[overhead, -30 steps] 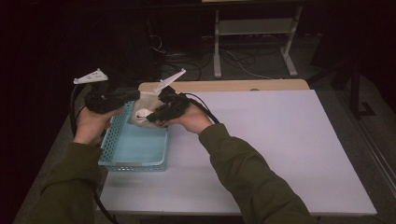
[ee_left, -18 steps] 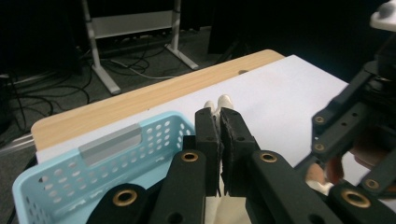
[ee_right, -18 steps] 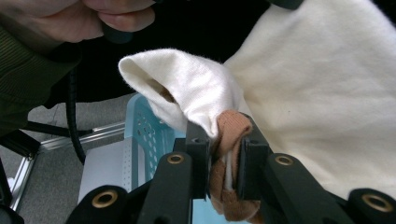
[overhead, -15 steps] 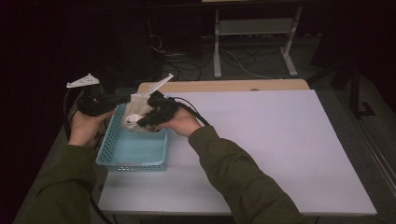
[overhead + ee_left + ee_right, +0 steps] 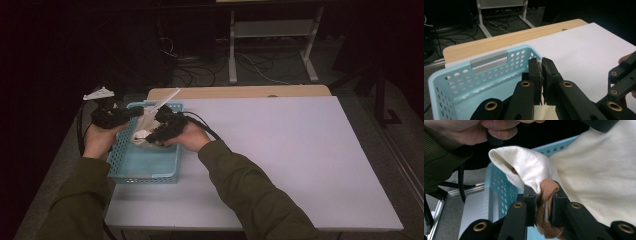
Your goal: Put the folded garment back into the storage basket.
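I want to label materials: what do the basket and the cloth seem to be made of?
The basket looks like light blue moulded plastic, smooth with a slight sheen; its walls carry rows of punched holes. The cloth looks like soft cream knit fabric, matt and slightly fuzzy, with a brown edge; probably cotton.

From above, your two grippers cover most of the cream garment (image 5: 141, 131) over the blue basket (image 5: 150, 167); its shape cannot be told. In the left gripper view, whatever sits between the closed pads is too thin to identify. In the right gripper view, the garment (image 5: 599, 180) runs off the right edge, and your hand (image 5: 474, 130) is cut by the top.
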A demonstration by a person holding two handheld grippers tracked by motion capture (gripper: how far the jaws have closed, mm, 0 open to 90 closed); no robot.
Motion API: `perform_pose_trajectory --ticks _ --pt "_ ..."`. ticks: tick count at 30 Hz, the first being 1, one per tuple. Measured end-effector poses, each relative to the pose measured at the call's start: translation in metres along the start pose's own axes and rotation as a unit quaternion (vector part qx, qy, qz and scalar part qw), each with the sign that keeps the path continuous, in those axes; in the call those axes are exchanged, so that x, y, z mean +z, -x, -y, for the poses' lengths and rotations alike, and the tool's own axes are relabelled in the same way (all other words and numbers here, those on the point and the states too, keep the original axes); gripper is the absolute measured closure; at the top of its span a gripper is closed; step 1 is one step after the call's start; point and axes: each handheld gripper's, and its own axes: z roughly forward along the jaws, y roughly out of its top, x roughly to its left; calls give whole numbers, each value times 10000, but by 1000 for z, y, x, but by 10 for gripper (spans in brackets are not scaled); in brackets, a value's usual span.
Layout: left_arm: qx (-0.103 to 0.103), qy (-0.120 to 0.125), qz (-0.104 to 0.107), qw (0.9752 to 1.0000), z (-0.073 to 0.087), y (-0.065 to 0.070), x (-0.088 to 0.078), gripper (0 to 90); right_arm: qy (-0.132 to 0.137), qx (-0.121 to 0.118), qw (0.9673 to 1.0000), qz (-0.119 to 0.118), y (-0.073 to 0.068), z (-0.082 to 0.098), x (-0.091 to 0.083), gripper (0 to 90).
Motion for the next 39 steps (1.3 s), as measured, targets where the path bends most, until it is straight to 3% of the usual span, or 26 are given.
perform_pose_trajectory --ticks 13,25,29,31,35,39 --pt "-141 -158 -177 9996 16 -8 17 860 -283 -52 9995 100 2 15 16 771" --pt "-220 -284 -78 9993 23 -10 28 860 -439 -177 9988 106 -5 26 22 749" --pt "-206 -351 -61 9992 24 -9 31 860 -546 -261 9981 69 -9 31 21 701" --pt "-215 -390 -37 9990 24 -9 34 860 -596 -245 9979 31 -11 35 21 603" --pt "-223 -428 -19 9988 24 -8 36 860 -666 -289 9973 90 -12 39 19 527" --pt "-222 -455 -3 9987 25 -7 38 860 -571 -289 9979 76 -11 41 12 442"
